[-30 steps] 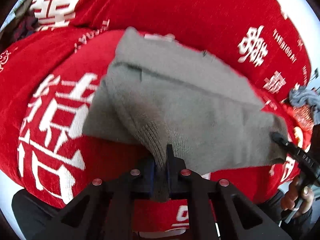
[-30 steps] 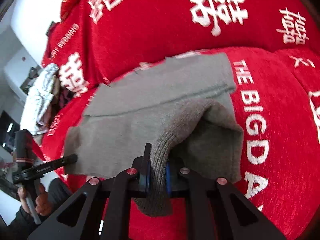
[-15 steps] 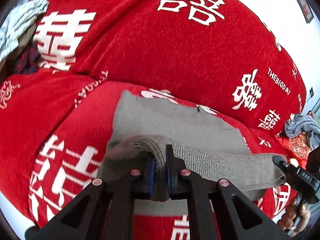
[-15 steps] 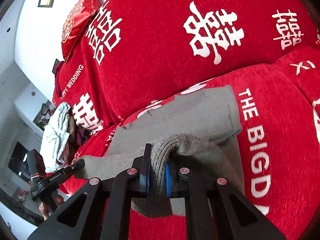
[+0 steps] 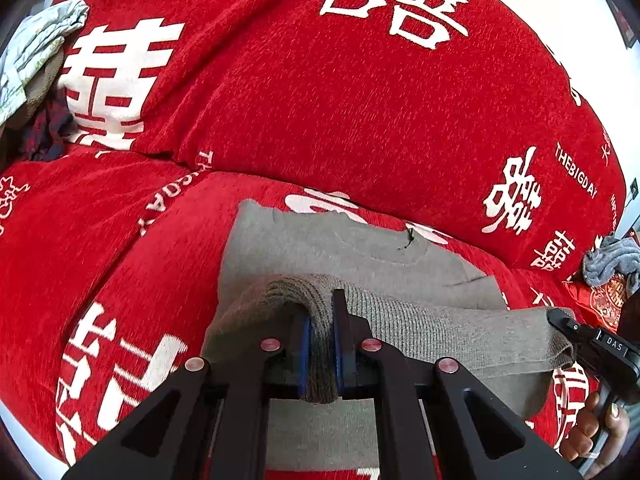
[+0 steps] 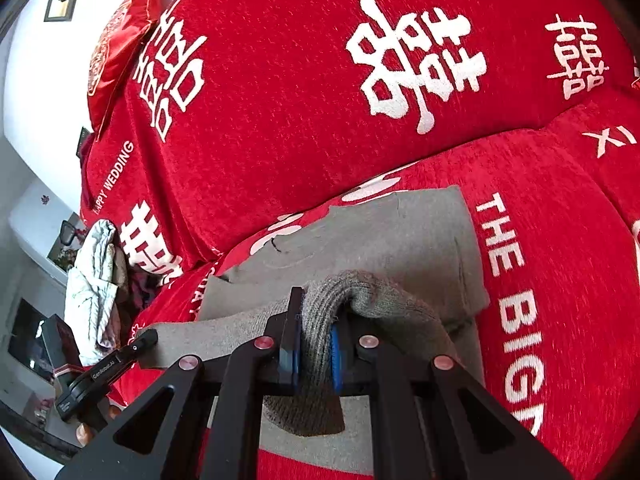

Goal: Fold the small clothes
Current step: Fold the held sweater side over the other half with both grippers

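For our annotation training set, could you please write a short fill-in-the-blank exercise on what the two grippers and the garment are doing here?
1. The left gripper is shut on the ribbed hem of the ____ sweater.
2. The right gripper is ____ on the same ribbed hem.
3. The sweater lies on a sofa cover whose colour is ____.
4. The English words printed near the cover's top left in the left wrist view read HAPPY ____.

Missing words: grey; shut; red; WEDDING
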A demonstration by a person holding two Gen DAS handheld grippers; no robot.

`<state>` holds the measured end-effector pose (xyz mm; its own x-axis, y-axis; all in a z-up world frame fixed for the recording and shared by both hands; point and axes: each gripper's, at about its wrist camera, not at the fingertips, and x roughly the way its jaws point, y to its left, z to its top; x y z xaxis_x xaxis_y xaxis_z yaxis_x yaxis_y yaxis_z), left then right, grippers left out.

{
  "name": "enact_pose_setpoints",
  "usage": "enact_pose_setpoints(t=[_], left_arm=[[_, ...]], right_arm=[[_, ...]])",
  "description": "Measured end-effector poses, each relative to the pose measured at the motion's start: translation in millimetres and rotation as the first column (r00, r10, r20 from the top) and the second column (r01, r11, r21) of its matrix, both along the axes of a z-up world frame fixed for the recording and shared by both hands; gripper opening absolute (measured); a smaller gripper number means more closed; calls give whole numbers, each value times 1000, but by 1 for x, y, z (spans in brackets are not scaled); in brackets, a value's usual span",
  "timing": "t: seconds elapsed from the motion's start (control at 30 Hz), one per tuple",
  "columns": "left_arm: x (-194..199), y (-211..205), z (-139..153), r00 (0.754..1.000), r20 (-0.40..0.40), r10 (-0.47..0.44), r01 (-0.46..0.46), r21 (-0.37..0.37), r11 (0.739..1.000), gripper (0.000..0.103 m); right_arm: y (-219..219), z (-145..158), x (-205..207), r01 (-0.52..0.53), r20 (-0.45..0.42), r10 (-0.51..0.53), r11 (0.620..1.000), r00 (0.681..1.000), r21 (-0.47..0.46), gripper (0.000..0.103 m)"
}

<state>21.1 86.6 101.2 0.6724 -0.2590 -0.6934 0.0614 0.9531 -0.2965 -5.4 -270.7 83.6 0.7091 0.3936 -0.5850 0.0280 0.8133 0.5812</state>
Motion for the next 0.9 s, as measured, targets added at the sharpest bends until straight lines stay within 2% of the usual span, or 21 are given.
enact_pose_setpoints(t=[0.47,0.9], left_arm=[[53,-13,1,1000,-20,-2,2,37,999,11],[101,-23,-29,996,-88,7,-1,67,998,11]], right_arm=[[-5,-2,52,4,-37,-5,1000,999,-27,12],[-15,-36,103,31,-140,-28,999,990,22,12]])
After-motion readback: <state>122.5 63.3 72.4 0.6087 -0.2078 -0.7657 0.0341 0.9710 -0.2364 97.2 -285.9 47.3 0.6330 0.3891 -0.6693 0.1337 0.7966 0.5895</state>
